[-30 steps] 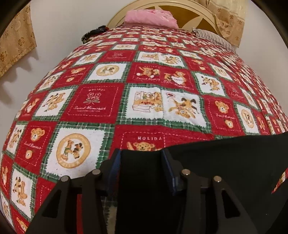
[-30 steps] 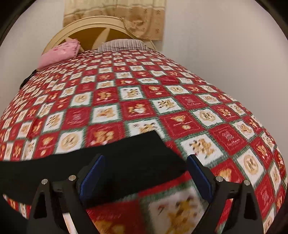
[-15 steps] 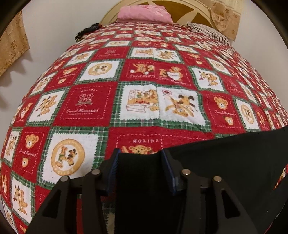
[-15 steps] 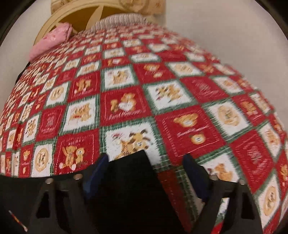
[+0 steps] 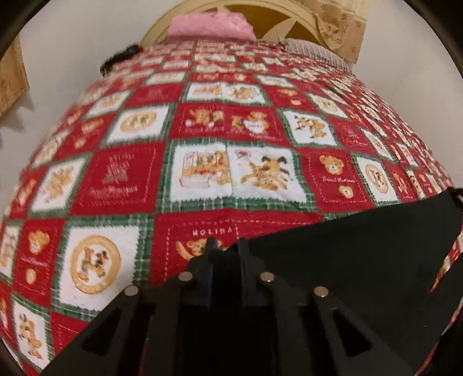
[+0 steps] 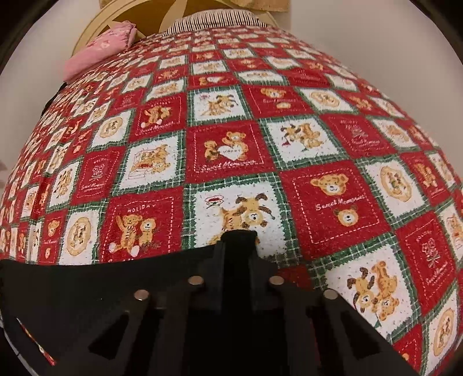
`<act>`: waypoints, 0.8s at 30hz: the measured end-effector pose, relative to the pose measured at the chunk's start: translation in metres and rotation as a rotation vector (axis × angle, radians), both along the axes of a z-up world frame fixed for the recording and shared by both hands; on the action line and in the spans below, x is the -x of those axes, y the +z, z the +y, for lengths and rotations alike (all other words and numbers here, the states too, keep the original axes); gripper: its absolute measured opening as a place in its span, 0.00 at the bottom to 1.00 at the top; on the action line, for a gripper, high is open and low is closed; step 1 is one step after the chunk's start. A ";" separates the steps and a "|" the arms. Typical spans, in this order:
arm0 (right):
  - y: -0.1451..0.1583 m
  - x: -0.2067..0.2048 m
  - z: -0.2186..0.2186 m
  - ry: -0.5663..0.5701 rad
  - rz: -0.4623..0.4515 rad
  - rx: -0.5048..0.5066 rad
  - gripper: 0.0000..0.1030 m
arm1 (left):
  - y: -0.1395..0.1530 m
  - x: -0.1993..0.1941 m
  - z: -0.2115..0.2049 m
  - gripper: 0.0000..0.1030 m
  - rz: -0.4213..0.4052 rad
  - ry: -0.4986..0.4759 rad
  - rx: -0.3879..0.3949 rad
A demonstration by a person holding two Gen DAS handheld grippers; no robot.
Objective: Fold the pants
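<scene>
The black pants (image 5: pixel 361 245) lie on a red, white and green teddy-bear quilt (image 5: pixel 202 130). In the left wrist view my left gripper (image 5: pixel 227 251) is shut on one corner of the pants, with the cloth stretching away to the right. In the right wrist view my right gripper (image 6: pixel 238 240) is shut on the other corner of the black pants (image 6: pixel 101 283), with the cloth stretching left. The pants' top edge is held taut between the two grippers, just above the quilt (image 6: pixel 231 130).
A pink pillow (image 5: pixel 211 24) and a striped pillow (image 5: pixel 315 50) lie at the bed's far end against a cream round headboard (image 5: pixel 289 17). A small dark object (image 5: pixel 121 56) sits at the quilt's far left edge. White walls flank the bed.
Both grippers have closed from open onto the pants' corners. The right gripper has moved forward over the quilt, and the cloth edge is now pulled taut.
</scene>
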State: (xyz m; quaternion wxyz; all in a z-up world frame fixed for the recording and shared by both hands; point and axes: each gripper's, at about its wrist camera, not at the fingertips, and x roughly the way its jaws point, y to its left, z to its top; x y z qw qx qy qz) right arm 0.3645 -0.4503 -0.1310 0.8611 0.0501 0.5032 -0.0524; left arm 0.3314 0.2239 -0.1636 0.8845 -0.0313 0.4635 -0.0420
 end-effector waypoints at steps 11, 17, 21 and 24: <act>0.081 0.077 0.014 0.009 -0.292 0.050 0.07 | 0.046 0.044 0.020 0.13 -0.206 -0.019 0.153; 0.104 0.141 0.015 0.027 -0.470 0.013 0.07 | 0.064 0.073 0.020 0.13 -0.321 -0.041 0.236; 0.103 0.189 0.008 0.025 -0.555 0.006 0.07 | 0.068 0.105 0.026 0.13 -0.370 -0.048 0.291; 0.096 0.219 -0.003 0.014 -0.578 -0.037 0.07 | 0.067 0.132 0.033 0.13 -0.406 -0.050 0.355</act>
